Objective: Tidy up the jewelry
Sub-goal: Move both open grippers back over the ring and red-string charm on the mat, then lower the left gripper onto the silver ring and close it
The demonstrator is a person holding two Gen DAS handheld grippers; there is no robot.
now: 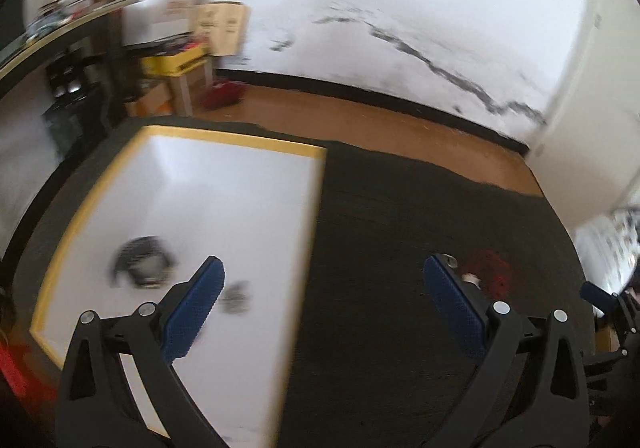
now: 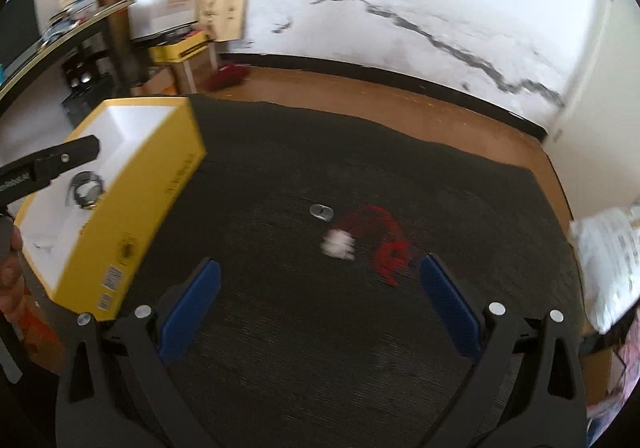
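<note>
One yellow box [image 2: 132, 207] with a white inside is seen on the dark mat [image 2: 304, 328]. Two dark pieces, too blurred to name, are counted inside it: a ring-shaped one [image 1: 142, 262] and a smaller one [image 1: 236, 298]. On the mat, one red piece [image 2: 384, 244], one white piece [image 2: 339, 244] and one small silver ring [image 2: 321, 211] are counted.

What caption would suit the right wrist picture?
Open right hand-held gripper hovers above red jewelry and a small ring on dark mat, beside yellow box.

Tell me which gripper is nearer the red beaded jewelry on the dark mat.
Right. The right gripper hangs open just short of the red beaded jewelry; the left gripper straddles the yellow-edged box's right edge, farther left.
</note>
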